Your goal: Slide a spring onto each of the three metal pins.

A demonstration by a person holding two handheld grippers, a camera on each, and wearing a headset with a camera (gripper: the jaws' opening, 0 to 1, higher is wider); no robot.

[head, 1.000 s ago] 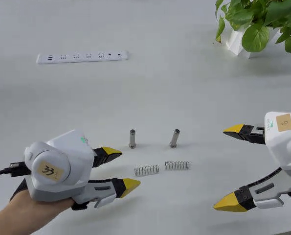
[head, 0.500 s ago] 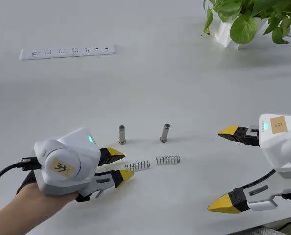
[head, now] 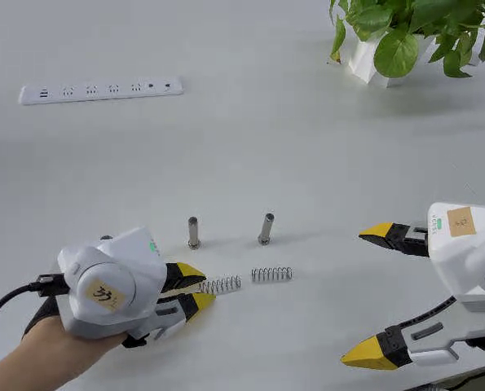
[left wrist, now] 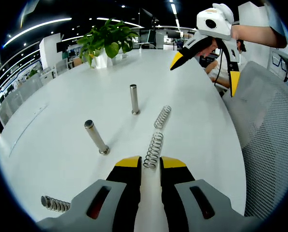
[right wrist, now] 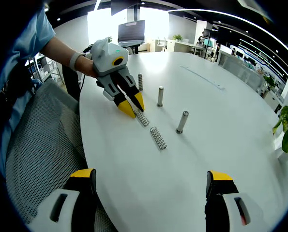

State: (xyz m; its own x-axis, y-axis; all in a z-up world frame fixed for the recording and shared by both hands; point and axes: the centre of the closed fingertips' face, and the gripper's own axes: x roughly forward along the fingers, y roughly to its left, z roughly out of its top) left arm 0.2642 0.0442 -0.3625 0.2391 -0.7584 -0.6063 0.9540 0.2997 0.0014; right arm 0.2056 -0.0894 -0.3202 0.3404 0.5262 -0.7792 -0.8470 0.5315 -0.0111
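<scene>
Since the earlier frame the left hand-held gripper [head: 200,285] has advanced to the near spring [head: 220,284] and drawn its jaws in. The left gripper view shows them narrow now, one yellow tip on each side of the spring's closest end [left wrist: 153,150]. A sliver of gap seems to remain, so I judge it is about to pinch rather than already holding. Taking the spring by one end would leave the other end free to go over a pin.

That spring lies at lower centre of the head view, just below the left pin [head: 193,232]. The second spring [head: 271,274] lies just right of it, below the right pin [head: 266,229]. Both pins stand on the white counter [head: 307,147] and are bare. In the right gripper view a third upright piece [right wrist: 140,82] looks ribbed; whether it already carries a spring is too small to tell.

The right hand-held gripper [head: 366,295] hovers at lower right, jaws wide and empty, well apart from the parts, probably waiting to steady a pin.
</scene>
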